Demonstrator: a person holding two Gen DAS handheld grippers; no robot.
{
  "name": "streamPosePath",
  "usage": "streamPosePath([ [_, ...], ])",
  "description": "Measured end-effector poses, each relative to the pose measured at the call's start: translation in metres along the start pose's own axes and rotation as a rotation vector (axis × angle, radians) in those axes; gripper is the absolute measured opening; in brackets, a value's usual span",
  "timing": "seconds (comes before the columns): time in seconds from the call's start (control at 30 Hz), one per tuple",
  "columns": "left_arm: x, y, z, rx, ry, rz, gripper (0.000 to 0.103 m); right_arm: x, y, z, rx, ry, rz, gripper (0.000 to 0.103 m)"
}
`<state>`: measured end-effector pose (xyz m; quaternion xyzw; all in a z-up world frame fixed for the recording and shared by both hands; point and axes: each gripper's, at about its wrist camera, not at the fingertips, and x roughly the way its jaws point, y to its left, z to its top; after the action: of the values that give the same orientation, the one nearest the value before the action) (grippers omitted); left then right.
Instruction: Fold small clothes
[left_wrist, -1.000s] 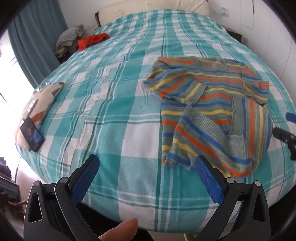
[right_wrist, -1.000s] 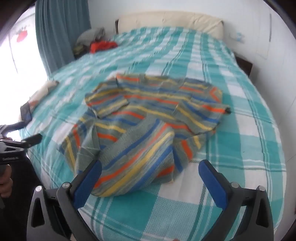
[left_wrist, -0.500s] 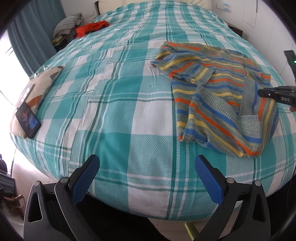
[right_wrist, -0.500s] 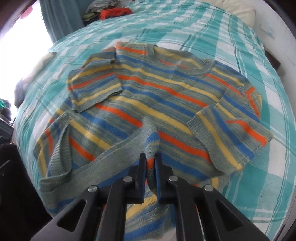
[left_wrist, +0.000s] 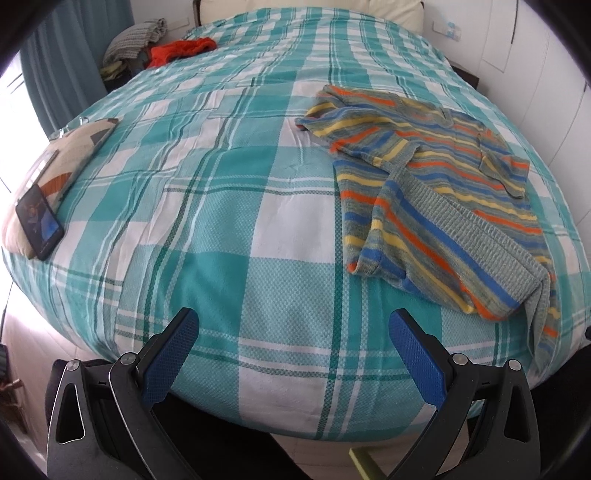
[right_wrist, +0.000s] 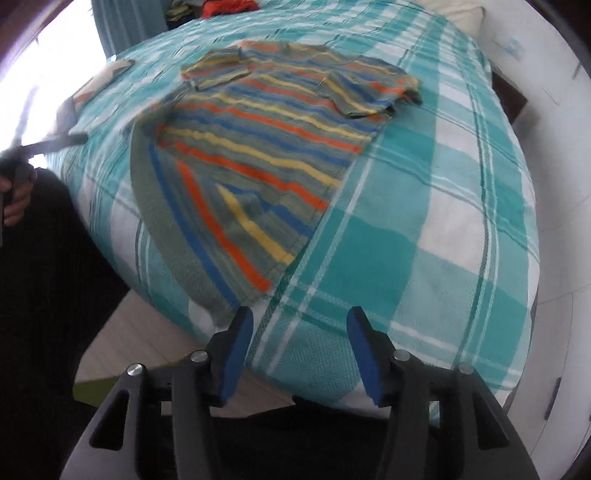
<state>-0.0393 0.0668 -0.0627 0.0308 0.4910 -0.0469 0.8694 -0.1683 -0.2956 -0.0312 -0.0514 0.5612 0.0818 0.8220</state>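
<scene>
Between my right gripper (right_wrist: 299, 350) pads, which are standing apart and holding nothing, I am seeing only checked bedspread (right_wrist: 424, 221), while my left gripper (left_wrist: 295, 354) is likewise gaping wide and empty, and the striped sweater (left_wrist: 436, 192) is lying on the bed, its hem draping over the near edge.

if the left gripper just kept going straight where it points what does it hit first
Most likely the bare checked bedspread. The left gripper is open and aimed at the bed's near part; the striped sweater lies off to the right of that line. Depth is hard to judge through the fisheye.
</scene>
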Motion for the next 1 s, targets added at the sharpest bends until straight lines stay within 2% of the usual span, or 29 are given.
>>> streamPosePath([
  [0.13,-0.001,0.007,-0.002,-0.042,0.004,-0.006,0.103,-0.005,0.016,0.06,0.071,-0.156,0.175,0.067],
  [0.2,-0.005,0.012,-0.003,-0.067,0.004,-0.012,0.103,0.012,0.045,0.104,0.065,-0.217,0.267,0.07],
  [0.23,-0.008,0.016,-0.004,-0.079,0.002,-0.016,0.103,0.026,0.054,0.127,0.078,-0.229,0.313,0.075],
  [0.3,-0.015,0.023,-0.004,-0.098,-0.009,-0.018,0.103,0.067,0.068,0.166,0.154,-0.198,0.372,0.075],
  [0.33,-0.019,0.028,-0.005,-0.104,-0.015,-0.015,0.103,0.091,0.075,0.18,0.187,-0.154,0.362,0.073],
  [0.37,-0.023,0.033,-0.005,-0.109,-0.023,-0.01,0.103,0.112,0.087,0.186,0.202,-0.102,0.362,0.069],
  [0.4,-0.027,0.039,-0.004,-0.113,-0.031,-0.005,0.103,0.126,0.101,0.187,0.195,-0.045,0.407,0.067],
  [0.43,-0.03,0.046,-0.004,-0.118,-0.04,0.0,0.103,0.131,0.122,0.185,0.156,0.007,0.493,0.066],
  [0.47,-0.031,0.053,-0.004,-0.126,-0.048,0.003,0.103,0.123,0.148,0.176,0.064,0.032,0.585,0.066],
  [0.53,-0.028,0.066,-0.003,-0.151,-0.048,-0.004,0.103,0.09,0.207,0.141,-0.219,0.068,0.751,0.066],
  [0.57,-0.023,0.071,-0.002,-0.169,-0.044,-0.016,0.103,0.071,0.233,0.119,-0.362,0.096,0.812,0.065],
  [0.6,-0.017,0.074,0.0,-0.185,-0.033,-0.028,0.103,0.056,0.253,0.097,-0.483,0.116,0.834,0.065],
  [0.67,-0.004,0.074,0.004,-0.214,-0.003,-0.06,0.103,0.036,0.272,0.064,-0.637,0.115,0.777,0.065],
  [0.73,0.006,0.066,0.008,-0.213,0.012,-0.129,0.103,0.033,0.255,0.051,-0.596,0.093,0.704,0.065],
  [0.8,0.019,0.052,0.008,-0.195,0.051,-0.191,0.103,0.036,0.204,0.054,-0.39,0.048,0.635,0.065],
  [0.87,0.035,0.036,0.0,-0.168,0.121,-0.216,0.102,0.037,0.13,0.05,-0.091,-0.018,0.559,0.065],
  [0.93,0.045,0.022,-0.014,-0.131,0.18,-0.205,0.101,0.039,0.054,0.034,0.21,-0.055,0.42,0.066],
  [1.0,0.05,0.013,-0.028,-0.101,0.212,-0.209,0.097,0.042,-0.001,0.007,0.413,-0.036,0.291,0.067],
])
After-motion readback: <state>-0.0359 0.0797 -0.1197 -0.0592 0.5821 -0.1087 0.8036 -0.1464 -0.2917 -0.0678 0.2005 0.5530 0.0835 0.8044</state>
